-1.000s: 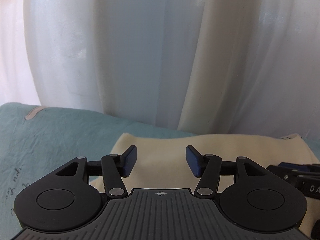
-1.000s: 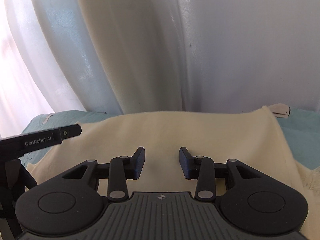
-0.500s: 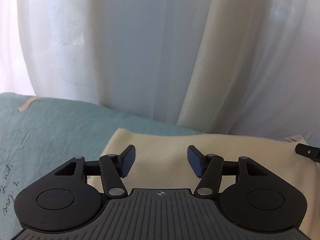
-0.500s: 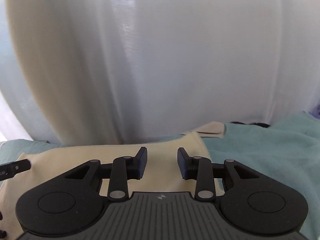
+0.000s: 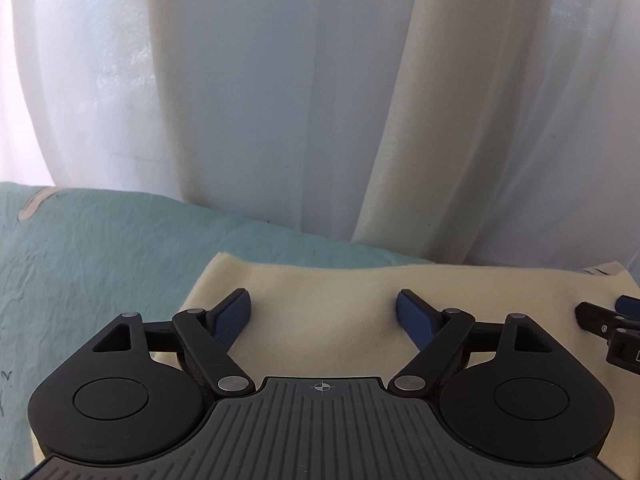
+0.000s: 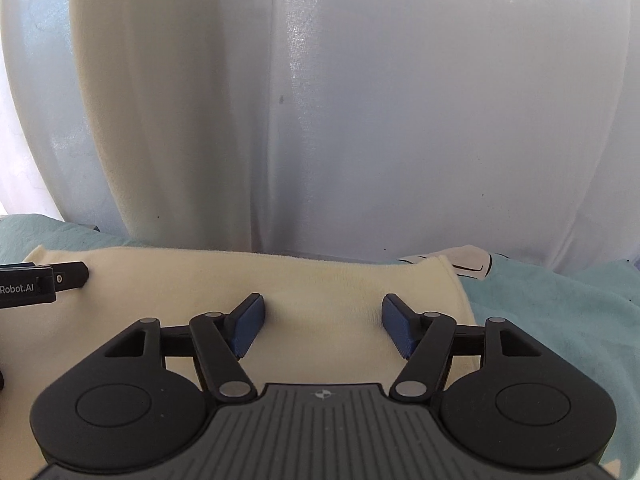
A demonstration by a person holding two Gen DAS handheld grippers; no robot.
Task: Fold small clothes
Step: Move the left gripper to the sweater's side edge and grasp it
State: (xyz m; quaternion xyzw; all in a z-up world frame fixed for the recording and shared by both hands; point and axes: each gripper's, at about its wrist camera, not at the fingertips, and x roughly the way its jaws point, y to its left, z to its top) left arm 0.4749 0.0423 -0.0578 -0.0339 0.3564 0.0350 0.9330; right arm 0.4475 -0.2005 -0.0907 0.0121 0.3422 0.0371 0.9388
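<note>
Opening jaws: left gripper (image 5: 324, 312) and right gripper (image 6: 323, 326) spreading, gripping nothing.
Lying flat: cream garment (image 5: 328, 292) on teal bedsheet (image 5: 100, 248), under both.
Risking: pinching the bedsheet together with the garment edge.

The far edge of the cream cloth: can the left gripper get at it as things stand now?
Probably yes. The left gripper hangs over the cream cloth, its jaws opening with nothing pinched between them, and the far edge lies bare just ahead. The right gripper works further along and does not block it.
</note>
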